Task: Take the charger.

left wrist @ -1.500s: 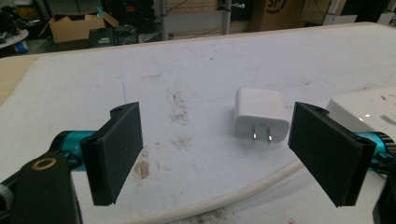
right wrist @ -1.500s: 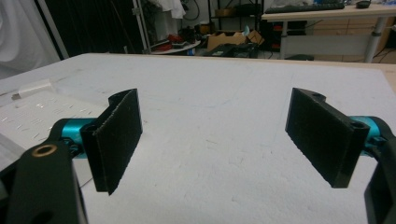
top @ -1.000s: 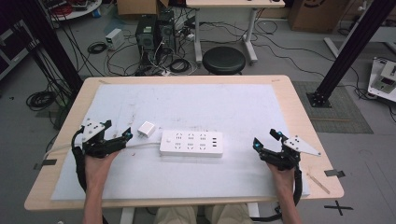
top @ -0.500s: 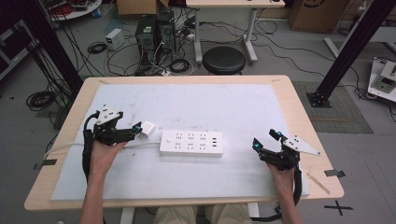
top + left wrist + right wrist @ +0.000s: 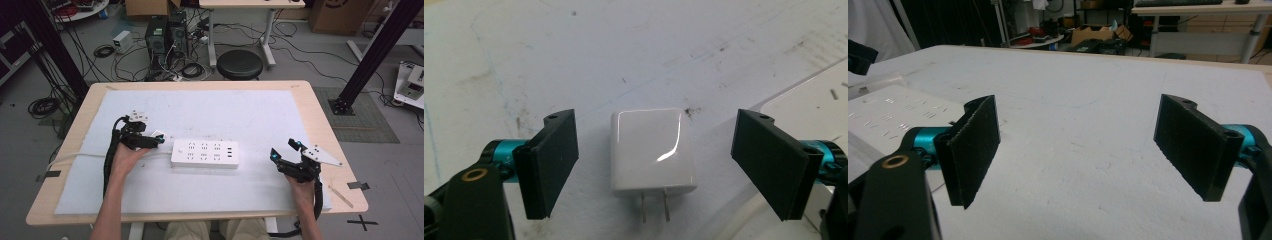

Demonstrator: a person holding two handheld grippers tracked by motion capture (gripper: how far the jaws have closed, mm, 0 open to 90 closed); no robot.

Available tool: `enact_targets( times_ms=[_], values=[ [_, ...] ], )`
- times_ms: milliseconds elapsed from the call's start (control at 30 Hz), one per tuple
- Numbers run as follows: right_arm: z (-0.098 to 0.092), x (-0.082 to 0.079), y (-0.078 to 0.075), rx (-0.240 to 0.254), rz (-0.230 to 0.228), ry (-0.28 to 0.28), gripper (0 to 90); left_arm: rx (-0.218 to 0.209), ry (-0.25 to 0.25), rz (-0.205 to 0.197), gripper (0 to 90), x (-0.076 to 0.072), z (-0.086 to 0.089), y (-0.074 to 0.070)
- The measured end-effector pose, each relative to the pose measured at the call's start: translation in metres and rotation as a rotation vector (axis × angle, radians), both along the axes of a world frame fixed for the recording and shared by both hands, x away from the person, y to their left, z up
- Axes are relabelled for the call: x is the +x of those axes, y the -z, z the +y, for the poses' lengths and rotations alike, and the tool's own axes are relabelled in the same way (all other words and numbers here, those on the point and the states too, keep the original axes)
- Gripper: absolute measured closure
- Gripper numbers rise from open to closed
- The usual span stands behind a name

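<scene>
While my left gripper [image 5: 651, 165] stands spread wide, the white charger plug [image 5: 652, 150] lies flat on the white mat [image 5: 260, 110] squarely between the two black pads, a clear gap on each side, touching neither. Its two metal prongs point back toward me in the left gripper view. From above, the plug [image 5: 158, 135] sits just beside the left end of the white power strip [image 5: 205, 154], apart from it, with the left gripper [image 5: 156, 140] right at it. My left forearm comes up from the table's near edge, hand wrapped round the gripper body, cable looping behind. My right gripper [image 5: 285, 151] rests on the mat near the right edge, well apart from the strip, pads likewise spread with nothing between them [image 5: 1078, 150]. Right forearm lies straight, wrist low. Strip's cord [image 5: 75, 157] runs off the left side.
</scene>
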State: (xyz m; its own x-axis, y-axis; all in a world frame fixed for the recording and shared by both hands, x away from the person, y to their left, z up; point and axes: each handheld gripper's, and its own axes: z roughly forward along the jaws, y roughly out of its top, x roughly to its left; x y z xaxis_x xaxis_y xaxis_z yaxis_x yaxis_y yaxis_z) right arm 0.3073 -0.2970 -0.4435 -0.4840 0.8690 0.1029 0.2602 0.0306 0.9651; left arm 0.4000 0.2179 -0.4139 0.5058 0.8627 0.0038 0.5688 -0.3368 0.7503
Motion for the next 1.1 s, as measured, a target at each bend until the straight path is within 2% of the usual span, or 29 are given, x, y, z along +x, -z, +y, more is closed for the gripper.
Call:
enact_targets(
  times_ms=[33,233,367,700,933,1100],
  values=[
    [0.000,0.000,0.000,0.000,-0.006,-0.002,19.0,0.023,-0.006,0.011,18.9,0.002,-0.002,0.005],
    [0.000,0.001,0.000,-0.006,-0.008,-0.010,19.0,0.014,-0.027,0.048,18.9,0.007,-0.004,0.018],
    [0.000,0.000,0.000,0.000,-0.006,-0.006,19.0,0.028,-0.032,0.062,18.9,0.009,-0.004,0.022],
    [0.000,0.000,0.000,-0.004,-0.012,-0.009,19.0,0.038,-0.045,0.067,19.8,0.012,-0.006,0.027],
    [0.000,0.000,0.000,-0.005,-0.009,-0.006,19.1,0.054,-0.039,0.065,23.8,0.012,-0.006,0.028],
    [0.000,0.000,0.001,-0.006,-0.010,-0.007,19.0,0.045,-0.038,0.070,27.6,0.013,-0.006,0.029]
  ],
)
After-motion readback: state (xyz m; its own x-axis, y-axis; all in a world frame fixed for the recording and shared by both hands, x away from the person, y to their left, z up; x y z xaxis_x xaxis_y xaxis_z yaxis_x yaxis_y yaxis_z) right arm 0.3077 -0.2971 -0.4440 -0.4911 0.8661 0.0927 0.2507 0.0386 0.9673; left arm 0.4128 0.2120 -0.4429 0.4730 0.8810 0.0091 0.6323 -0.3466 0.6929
